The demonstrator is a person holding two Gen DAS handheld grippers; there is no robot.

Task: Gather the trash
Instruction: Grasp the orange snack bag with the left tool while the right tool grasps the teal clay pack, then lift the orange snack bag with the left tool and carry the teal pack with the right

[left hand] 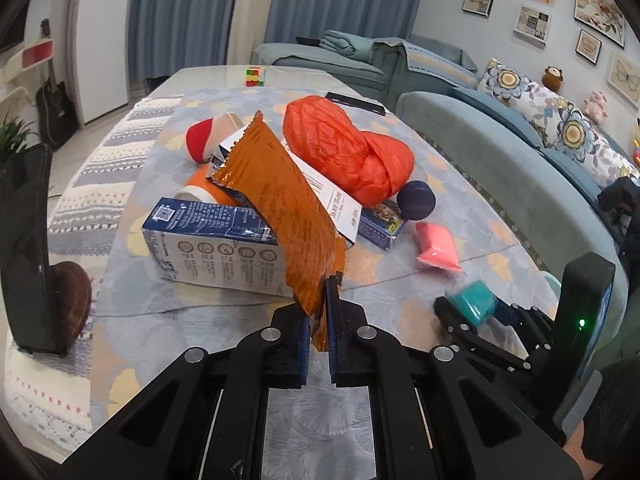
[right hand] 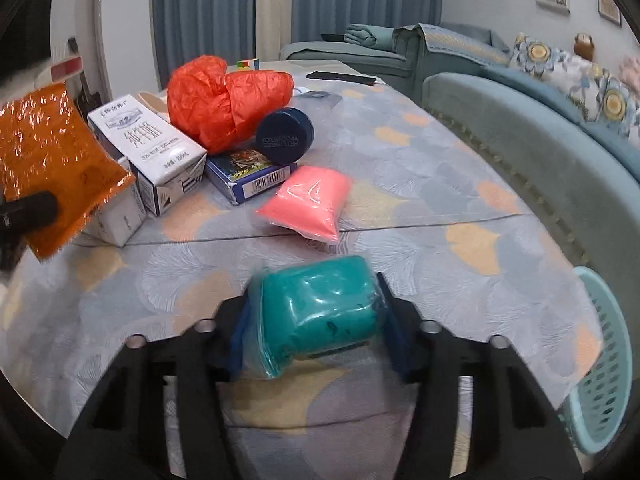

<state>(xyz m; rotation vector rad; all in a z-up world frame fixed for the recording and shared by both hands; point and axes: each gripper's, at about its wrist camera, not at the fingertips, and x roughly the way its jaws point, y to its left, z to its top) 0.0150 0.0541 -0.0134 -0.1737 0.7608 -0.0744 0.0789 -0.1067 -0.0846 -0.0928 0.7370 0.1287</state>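
My left gripper (left hand: 320,292) is shut on the lower corner of a crinkled orange wrapper (left hand: 280,196), which stands up above the table. The same orange wrapper (right hand: 52,160) shows at the left edge of the right wrist view. My right gripper (right hand: 316,292) has a teal packet (right hand: 328,308) in clear plastic between its blue pads, which press on both of its sides. From the left wrist view the teal packet (left hand: 472,300) sits low on the right. A pink packet (right hand: 308,204), a milk carton (left hand: 208,248) and a red-orange plastic bag (left hand: 340,148) lie on the table.
A dark blue round jar (right hand: 284,136) and a blue card box (right hand: 248,180) lie beside the bag. Paper cups (left hand: 208,136) lie behind the carton. A light blue basket (right hand: 604,360) stands off the table's right edge, by the teal sofa (right hand: 520,148). A dark remote (left hand: 354,102) lies further back.
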